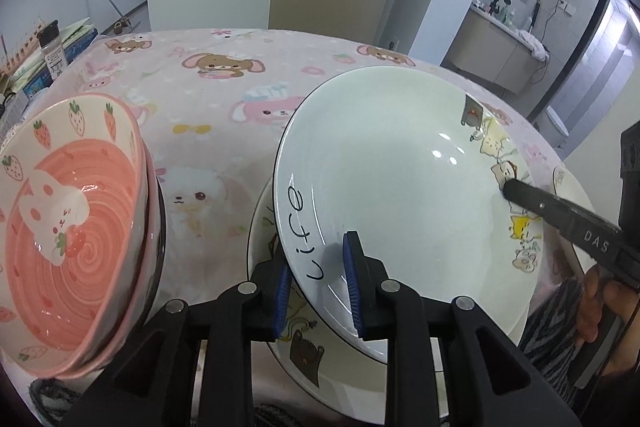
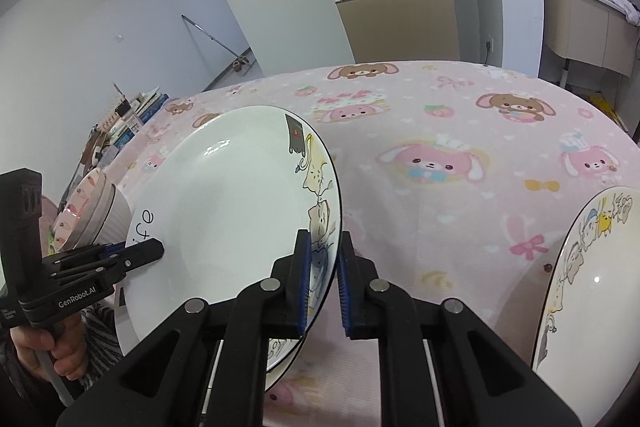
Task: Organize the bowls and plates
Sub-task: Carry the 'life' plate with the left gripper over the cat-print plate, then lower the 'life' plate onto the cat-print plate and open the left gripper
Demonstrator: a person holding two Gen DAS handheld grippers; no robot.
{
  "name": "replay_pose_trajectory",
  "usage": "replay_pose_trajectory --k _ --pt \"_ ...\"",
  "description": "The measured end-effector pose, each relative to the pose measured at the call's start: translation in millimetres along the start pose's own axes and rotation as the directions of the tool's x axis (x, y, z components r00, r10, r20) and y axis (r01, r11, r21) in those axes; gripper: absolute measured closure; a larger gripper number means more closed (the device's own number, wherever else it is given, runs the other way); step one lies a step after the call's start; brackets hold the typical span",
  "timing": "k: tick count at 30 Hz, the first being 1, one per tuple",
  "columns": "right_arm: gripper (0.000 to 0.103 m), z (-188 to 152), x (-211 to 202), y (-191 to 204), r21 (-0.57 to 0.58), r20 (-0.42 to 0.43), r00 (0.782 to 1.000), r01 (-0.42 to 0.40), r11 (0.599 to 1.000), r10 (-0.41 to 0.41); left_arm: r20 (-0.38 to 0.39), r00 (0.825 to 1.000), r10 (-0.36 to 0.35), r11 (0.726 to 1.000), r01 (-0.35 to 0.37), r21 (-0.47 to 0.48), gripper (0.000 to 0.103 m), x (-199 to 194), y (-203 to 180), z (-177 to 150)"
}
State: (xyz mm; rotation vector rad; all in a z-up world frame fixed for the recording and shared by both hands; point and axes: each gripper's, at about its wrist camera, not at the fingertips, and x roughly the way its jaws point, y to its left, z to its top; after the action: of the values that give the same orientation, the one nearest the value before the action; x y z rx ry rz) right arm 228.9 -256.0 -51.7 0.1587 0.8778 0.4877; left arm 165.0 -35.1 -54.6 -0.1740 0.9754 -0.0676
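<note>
Left of the held plate, stacked strawberry bowls stand on the pink cloth. The left gripper pinches the plate's lettered rim, the right gripper its cartoon rim, so the plate hangs tilted over a second plate just beneath it. Right of the held plate lies a third plate, apart.

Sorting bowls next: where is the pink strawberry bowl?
In the left wrist view, the pink strawberry bowl sits far left on the pink tablecloth, left of the held plate.
</note>
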Motion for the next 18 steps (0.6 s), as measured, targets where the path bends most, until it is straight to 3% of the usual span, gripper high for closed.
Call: replay_pose_trajectory --k 10,15,18 --pt "0.092 -0.1 -2.6 3.8 -0.050 -0.010 1.000 0.017 0.999 -0.017 -0.034 0.999 0.018 0.999 -0.016 0.052 0.074 -3.5 -5.3 -6.4" --pt "0.091 -1.6 -4.5 10.5 -0.105 -0.013 0.998 0.052 0.993 -0.054 -0.067 0.998 0.004 0.994 0.003 0.112 0.061 -7.5 -15.1 -14.7" --pt "0.091 -1.7 -5.2 9.9 -0.111 -0.013 0.998 0.054 0.992 -0.056 -0.065 0.998 0.011 0.984 0.001 0.178 0.047 -8.8 -26.6 -21.7"
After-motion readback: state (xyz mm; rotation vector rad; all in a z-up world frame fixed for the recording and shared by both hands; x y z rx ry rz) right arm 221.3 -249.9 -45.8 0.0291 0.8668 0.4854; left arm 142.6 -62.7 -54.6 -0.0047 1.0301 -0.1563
